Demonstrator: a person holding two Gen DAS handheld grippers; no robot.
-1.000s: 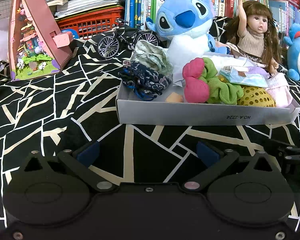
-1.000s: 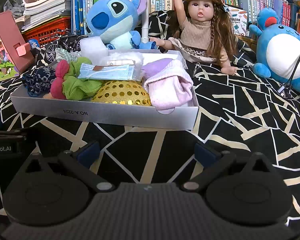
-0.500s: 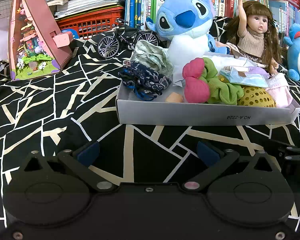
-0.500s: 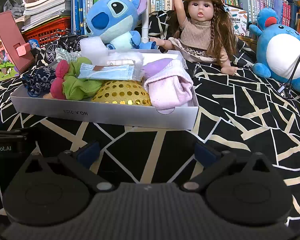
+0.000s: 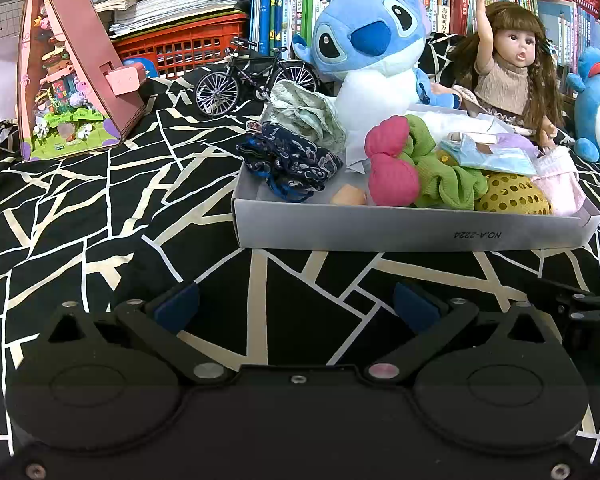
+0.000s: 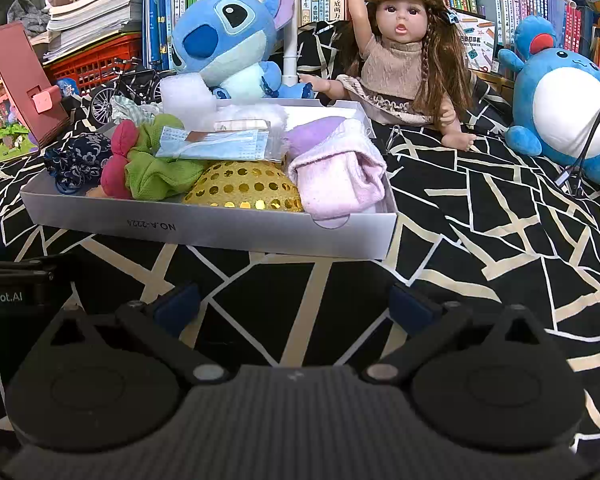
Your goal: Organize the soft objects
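Note:
A white shallow box (image 5: 380, 234) (image 6: 220, 232) on the black patterned cloth holds soft things: a navy scrunchie (image 5: 292, 158), a pink and green scrunchie (image 5: 416, 172) (image 6: 148, 164), a gold sequin piece (image 6: 244, 188), a pink cloth (image 6: 336, 176), a blue face mask (image 6: 216, 148) and a pale green cloth (image 5: 304, 114). My left gripper (image 5: 296, 308) is open and empty, low on the cloth in front of the box. My right gripper (image 6: 294, 304) is open and empty, also in front of the box.
Behind the box sit a blue Stitch plush (image 5: 372, 48) (image 6: 228, 52), a doll (image 6: 404, 56) and a blue penguin plush (image 6: 560, 100). A model bicycle (image 5: 256, 76), a pink triangular toy house (image 5: 68, 80), a red basket (image 5: 184, 46) and bookshelves stand at the back.

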